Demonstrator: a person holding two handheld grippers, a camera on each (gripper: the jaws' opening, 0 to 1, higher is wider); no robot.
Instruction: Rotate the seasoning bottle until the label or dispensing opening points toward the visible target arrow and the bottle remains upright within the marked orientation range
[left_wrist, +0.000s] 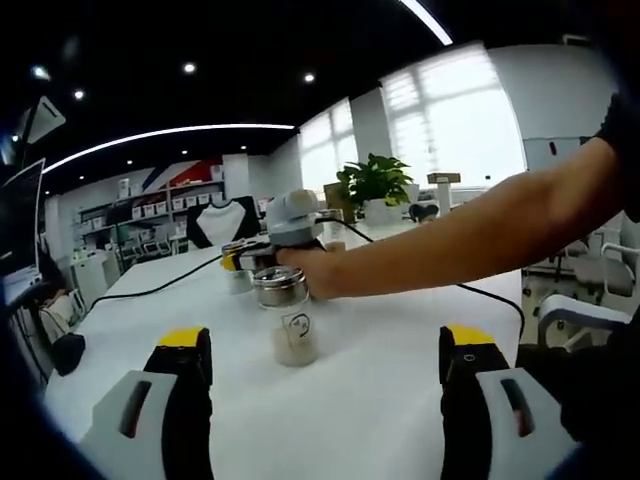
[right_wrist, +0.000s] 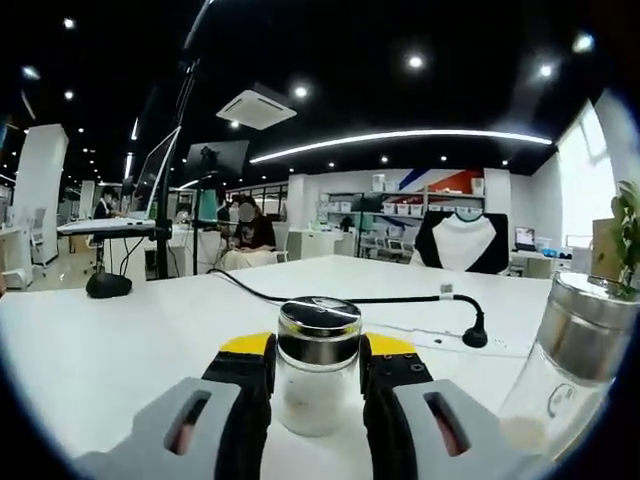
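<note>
Bottle (right_wrist: 317, 365) stands upright on the white table (right_wrist: 120, 340), pinched between the right gripper (right_wrist: 316, 375); turn it slowly, keeping it vertical, clear of the second bottle (right_wrist: 560, 360) beside it. Left gripper (left_wrist: 325, 365) hangs spread, nearer than both.

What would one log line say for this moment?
right tool: shut on seasoning bottle | left tool: open, holding nothing | second bottle: upright on table

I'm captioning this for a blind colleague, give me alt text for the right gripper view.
The right gripper closes its yellow-tipped jaws around an upright seasoning bottle with a metal cap on a white table. A second bottle stands at right.
</note>
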